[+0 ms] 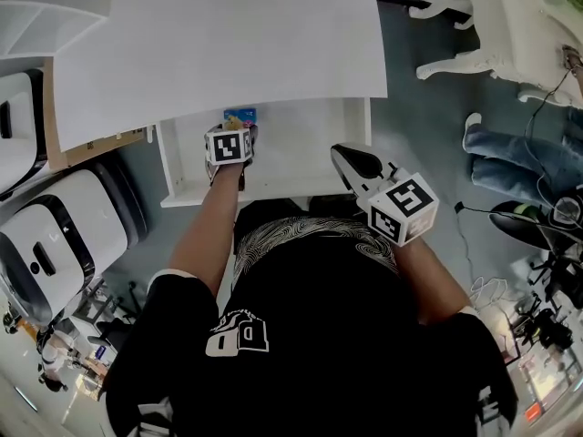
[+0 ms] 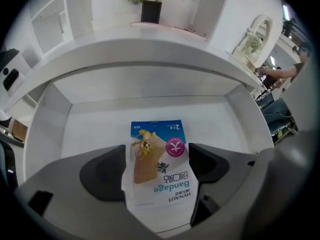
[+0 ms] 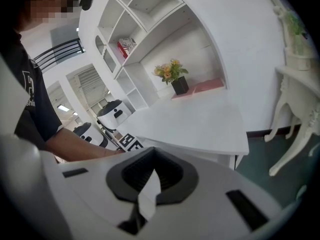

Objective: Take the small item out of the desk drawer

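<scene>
The bandage packet [image 2: 159,164] lay in the open drawer [image 2: 95,126] under the bench [image 1: 228,35], between the left tool's [image 2: 157,159] spread jaws, not yet gripped. The right tool [image 3: 150,184] hung closed, empty. Gripping and lifting out remained.

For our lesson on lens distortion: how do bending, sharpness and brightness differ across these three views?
Head view: desk top glares near-white. Left gripper view: straight edges bow, corners go black, bandage packet sharp. Right gripper view: shelves curve, nearby right tongs soft.
</scene>
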Demonstrator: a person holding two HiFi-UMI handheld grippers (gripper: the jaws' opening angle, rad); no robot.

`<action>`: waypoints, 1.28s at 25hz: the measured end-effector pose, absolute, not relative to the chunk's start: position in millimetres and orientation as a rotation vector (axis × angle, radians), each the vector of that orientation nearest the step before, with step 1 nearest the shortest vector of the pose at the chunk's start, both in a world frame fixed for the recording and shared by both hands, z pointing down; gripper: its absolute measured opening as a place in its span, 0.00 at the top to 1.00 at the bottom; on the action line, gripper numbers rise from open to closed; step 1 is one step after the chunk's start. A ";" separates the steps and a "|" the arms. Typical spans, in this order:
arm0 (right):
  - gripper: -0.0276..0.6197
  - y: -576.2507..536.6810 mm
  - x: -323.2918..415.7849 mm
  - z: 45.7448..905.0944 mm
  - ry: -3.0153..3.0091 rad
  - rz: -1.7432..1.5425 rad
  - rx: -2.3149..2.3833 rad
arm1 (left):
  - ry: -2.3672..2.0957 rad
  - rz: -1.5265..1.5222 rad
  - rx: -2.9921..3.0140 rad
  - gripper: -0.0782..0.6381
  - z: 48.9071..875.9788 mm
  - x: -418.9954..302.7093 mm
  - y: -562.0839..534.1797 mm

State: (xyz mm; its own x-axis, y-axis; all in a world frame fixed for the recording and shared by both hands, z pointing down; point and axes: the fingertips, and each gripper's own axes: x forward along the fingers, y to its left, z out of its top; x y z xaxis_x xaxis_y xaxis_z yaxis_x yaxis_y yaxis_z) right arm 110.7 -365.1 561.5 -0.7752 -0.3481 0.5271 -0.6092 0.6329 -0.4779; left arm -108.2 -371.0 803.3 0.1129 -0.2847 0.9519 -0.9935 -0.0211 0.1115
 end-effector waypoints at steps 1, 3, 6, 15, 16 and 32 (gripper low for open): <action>0.94 -364.9 112.1 562.8 -2.465 0.929 0.762 | -1.325 0.975 1.458 0.35 805.4 -108.2 -370.1; 0.94 -366.0 114.4 564.4 -2.458 0.931 0.765 | -1.316 0.986 1.436 0.33 809.5 -107.9 -368.6; 0.94 -368.0 115.7 563.8 -2.455 0.933 0.774 | -1.290 1.021 1.427 0.31 815.1 -106.2 -365.4; 0.94 -368.5 123.9 566.8 -2.432 0.939 0.806 | -1.299 1.066 1.383 0.30 829.2 -103.8 -361.1; 0.94 -368.8 124.5 567.2 -2.430 0.939 0.809 | -1.298 1.067 1.384 0.30 829.3 -103.7 -361.2; 0.94 -360.8 114.2 555.0 -2.446 0.917 0.862 | -1.229 1.060 1.373 0.30 820.2 -105.2 -363.1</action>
